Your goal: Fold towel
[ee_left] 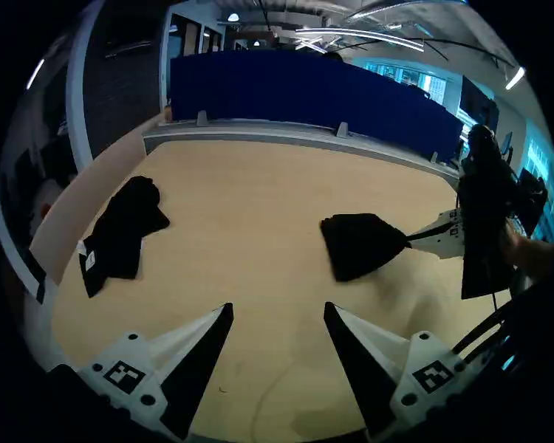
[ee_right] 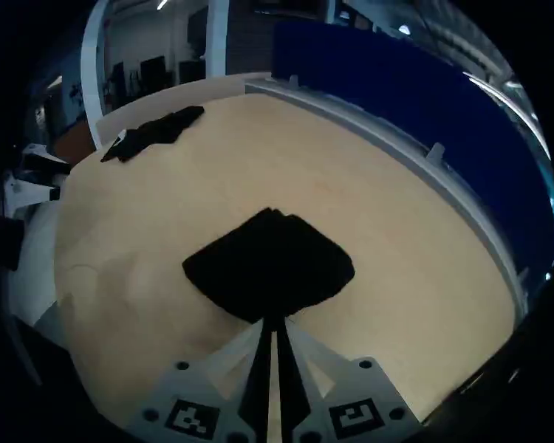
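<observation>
Black towel (ee_right: 269,269), already folded down into a compact, roughly square bundle, lies on a pale wooden table (ee_right: 395,221), just below the centre of the right gripper view. The right gripper (ee_right: 275,325) rises from the bottom edge of that view, its two fingers drawn almost together on the towel's near corner, so it seems to be pinching the cloth.

In the left gripper view the same towel (ee_left: 358,244) sits right of centre. The right gripper (ee_left: 414,238) reaches in from the right edge and meets its pointed corner, with a person's hand behind it. The left gripper (ee_left: 277,306) occupies the bottom of this view, fingers spread wide with bare table (ee_left: 262,192) between them, gripping nothing and well apart from the towel.

A second, loose black cloth (ee_left: 122,229) lies at the left of the left gripper view. A blue partition (ee_left: 314,96) runs across the top, beyond the table.

Judging by the towel's small, tidy shape, folding looks nearly finished. This step is probably a last fold or placement. The next move likely calls for laying the pinched corner flat and opening the fingers without disturbing the layers.
</observation>
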Available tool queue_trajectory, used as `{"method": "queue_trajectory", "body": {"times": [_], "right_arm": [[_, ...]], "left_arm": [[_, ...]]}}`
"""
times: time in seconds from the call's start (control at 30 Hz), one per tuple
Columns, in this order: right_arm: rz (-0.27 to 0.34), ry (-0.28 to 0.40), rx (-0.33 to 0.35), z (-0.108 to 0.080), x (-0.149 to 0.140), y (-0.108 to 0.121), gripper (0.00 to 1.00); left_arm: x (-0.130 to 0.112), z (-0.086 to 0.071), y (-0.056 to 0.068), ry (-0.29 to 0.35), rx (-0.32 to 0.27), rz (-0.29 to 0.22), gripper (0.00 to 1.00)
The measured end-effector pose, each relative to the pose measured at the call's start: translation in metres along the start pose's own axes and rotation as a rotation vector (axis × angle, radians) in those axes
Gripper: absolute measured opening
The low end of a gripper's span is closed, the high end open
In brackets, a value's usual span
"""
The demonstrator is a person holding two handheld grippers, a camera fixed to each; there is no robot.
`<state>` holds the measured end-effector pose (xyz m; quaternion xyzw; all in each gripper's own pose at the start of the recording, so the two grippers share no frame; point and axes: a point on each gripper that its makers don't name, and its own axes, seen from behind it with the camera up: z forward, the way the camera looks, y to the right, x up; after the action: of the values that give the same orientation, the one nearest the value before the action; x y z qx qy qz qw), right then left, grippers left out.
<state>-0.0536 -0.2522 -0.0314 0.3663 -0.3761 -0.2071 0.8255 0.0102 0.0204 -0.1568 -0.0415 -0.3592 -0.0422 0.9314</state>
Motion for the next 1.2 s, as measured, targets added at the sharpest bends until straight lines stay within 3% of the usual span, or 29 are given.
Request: {"method": "queue_trajectory", "body": {"times": [0.27, 0.5, 0.97, 1.2], "right_arm": [[-0.036, 0.1, -0.04, -0.029, 0.057, 0.016, 0.04], [-0.04, 0.164, -0.072, -0.053, 0.087, 0.026, 0.05], [0.008, 0.193, -0.121, -0.082, 0.088, 0.051, 0.05], [0.031, 0.197, -0.157, -0.105, 0.079, 0.076, 0.04]], "left_arm": [[0.017, -0.001, 0.006, 0.031, -0.01, 0.013, 0.91], [0.031, -0.001, 0.01, 0.052, -0.021, 0.022, 0.91], [0.048, 0.005, 0.029, 0.072, -0.058, 0.055, 0.91], [0.054, 0.01, 0.035, 0.071, -0.072, 0.062, 0.91]]}}
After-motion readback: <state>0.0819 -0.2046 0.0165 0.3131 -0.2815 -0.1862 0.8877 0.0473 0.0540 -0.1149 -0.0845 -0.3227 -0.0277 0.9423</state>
